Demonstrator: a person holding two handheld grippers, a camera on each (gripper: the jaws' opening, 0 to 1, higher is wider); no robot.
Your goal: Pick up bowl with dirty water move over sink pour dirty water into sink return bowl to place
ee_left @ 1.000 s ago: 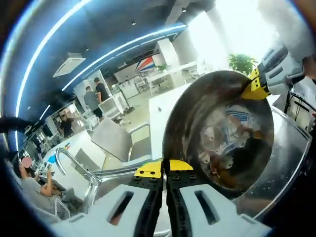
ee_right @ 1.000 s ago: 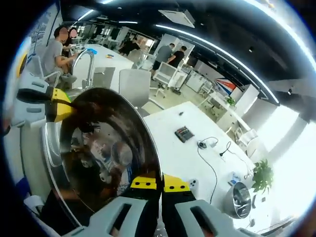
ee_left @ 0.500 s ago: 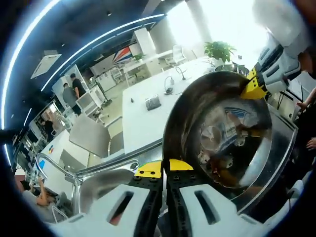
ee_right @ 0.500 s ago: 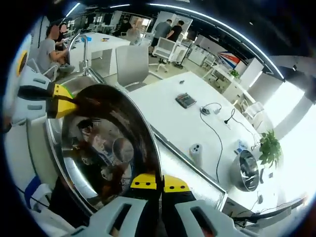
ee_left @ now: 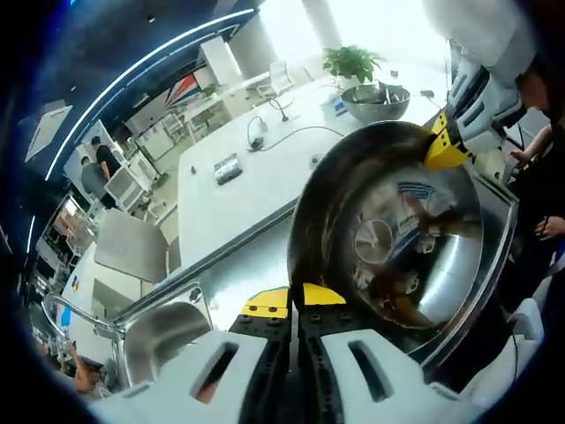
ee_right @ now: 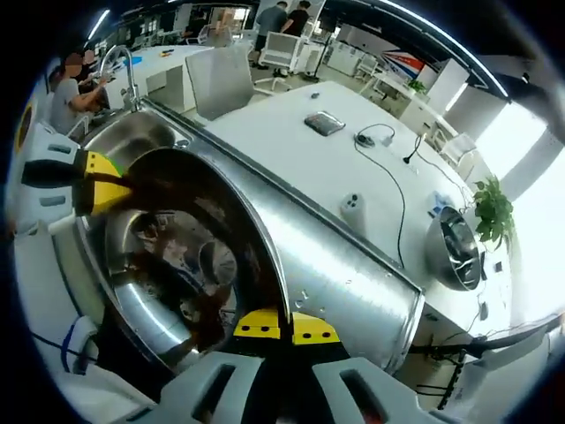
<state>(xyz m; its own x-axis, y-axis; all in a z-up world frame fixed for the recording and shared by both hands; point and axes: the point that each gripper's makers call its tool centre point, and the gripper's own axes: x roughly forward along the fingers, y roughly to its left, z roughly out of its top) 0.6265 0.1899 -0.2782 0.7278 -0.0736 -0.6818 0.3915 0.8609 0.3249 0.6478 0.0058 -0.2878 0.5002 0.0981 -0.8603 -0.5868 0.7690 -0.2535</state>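
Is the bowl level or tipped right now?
Tipped. The bowl faces both cameras, held by its rim between the left gripper and the right gripper; brown liquid pools low inside.

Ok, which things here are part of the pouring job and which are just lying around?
Job: bowl, held at its rim by left tongs and right tongs; sink; tap.

Lying about: second bowl, plant, cable, chair.

Both tongs (ee_right: 287,327) (ee_right: 110,181) grip opposite rims of the tilted bowl (ee_right: 190,256).
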